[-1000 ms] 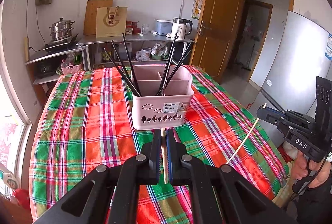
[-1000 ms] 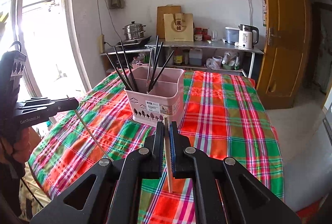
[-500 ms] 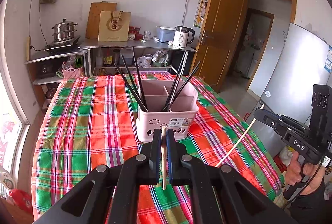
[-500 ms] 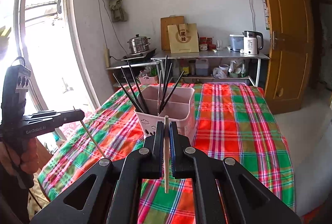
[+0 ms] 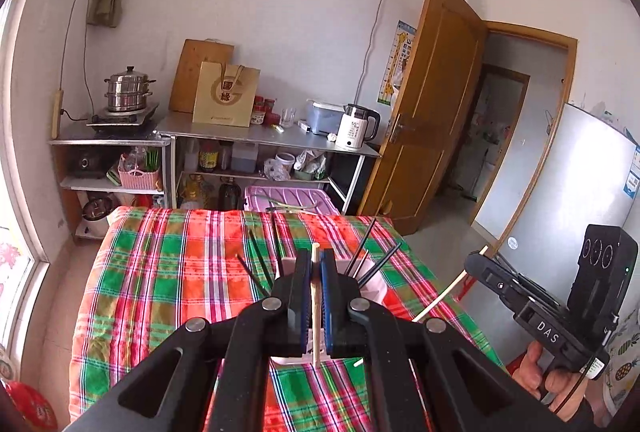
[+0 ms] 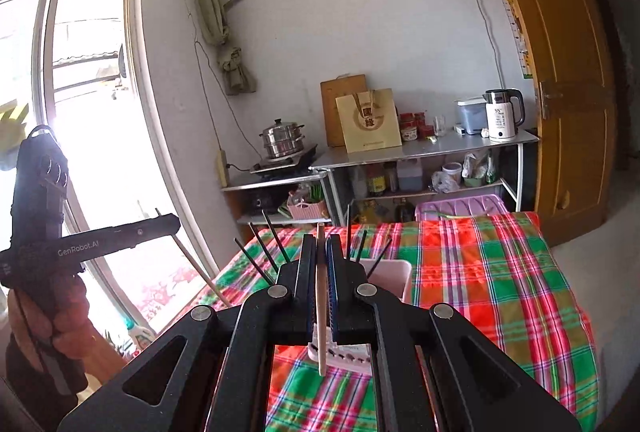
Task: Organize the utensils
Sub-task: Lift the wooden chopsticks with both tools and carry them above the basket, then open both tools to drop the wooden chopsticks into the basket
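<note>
Left wrist view: my left gripper (image 5: 316, 264) fills the lower centre of the frame, its two black, blue-padded fingers (image 5: 329, 296) clamped tight on a pale wooden chopstick (image 5: 316, 312) that stands nearly upright between them, its top poking just above the fingertips and its lower end hanging below the jaws. Directly behind the fingers sits the pink plastic utensil basket (image 5: 376, 286), mostly hidden by the gripper, with thin black chopsticks (image 5: 376, 266) fanning out of it on both sides. The basket rests on the red, green and white plaid tablecloth (image 5: 168, 272). At the right edge of this frame my right gripper (image 5: 474, 264) is seen from the side, closed on a second pale wooden chopstick (image 5: 444, 296) that slants down toward lower centre.

Right wrist view shows the same from the other side: the right gripper (image 6: 320, 256) in the lower centre is pinched shut around its wooden chopstick (image 6: 321, 304), held almost vertical, with the pink basket (image 6: 394, 278) just behind and the black chopsticks (image 6: 268, 244) leaning out of it. At the left edge the left gripper (image 6: 176, 222) holds its chopstick (image 6: 200, 268), angled down to the right. A silver steamer pot (image 6: 282, 141) and a white electric kettle (image 6: 502, 115) stand on the metal shelves at the back wall.
</note>
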Demonstrator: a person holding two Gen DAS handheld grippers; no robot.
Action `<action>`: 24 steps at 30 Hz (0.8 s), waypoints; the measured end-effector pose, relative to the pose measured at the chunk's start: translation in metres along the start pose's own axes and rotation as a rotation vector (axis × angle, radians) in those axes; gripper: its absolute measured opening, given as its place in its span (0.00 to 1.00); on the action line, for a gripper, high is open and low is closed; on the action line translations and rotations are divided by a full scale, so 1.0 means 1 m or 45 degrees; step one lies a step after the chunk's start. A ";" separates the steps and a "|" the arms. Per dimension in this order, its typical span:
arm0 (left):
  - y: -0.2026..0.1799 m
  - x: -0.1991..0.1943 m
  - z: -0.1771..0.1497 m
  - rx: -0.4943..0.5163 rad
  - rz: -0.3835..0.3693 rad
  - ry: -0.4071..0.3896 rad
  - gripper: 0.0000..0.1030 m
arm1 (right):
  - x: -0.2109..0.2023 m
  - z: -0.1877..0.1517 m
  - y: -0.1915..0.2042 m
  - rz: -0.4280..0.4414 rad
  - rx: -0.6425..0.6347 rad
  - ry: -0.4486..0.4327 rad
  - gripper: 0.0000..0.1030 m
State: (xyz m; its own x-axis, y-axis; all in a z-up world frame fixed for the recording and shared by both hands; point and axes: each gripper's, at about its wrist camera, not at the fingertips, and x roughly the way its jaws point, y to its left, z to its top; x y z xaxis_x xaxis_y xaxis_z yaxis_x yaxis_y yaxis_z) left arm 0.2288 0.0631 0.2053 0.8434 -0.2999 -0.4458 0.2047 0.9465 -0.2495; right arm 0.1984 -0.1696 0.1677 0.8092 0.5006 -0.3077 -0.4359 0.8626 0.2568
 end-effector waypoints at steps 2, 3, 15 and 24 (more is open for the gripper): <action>0.000 0.007 0.010 0.008 0.010 -0.014 0.04 | 0.007 0.006 0.002 0.005 -0.004 -0.024 0.05; 0.001 0.011 0.014 0.003 0.003 -0.015 0.04 | 0.010 0.009 0.003 0.005 -0.008 -0.034 0.05; 0.020 0.061 0.022 -0.015 -0.020 -0.008 0.04 | 0.053 0.016 0.001 -0.013 -0.027 -0.068 0.05; 0.032 0.099 -0.006 -0.032 -0.018 0.098 0.04 | 0.079 -0.016 -0.008 -0.020 -0.010 0.041 0.05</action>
State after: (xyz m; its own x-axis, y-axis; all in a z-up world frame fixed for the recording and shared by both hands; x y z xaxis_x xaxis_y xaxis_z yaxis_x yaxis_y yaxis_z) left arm 0.3161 0.0627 0.1481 0.7998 -0.3223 -0.5064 0.2027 0.9391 -0.2775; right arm 0.2594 -0.1362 0.1268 0.8028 0.4893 -0.3408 -0.4266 0.8706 0.2450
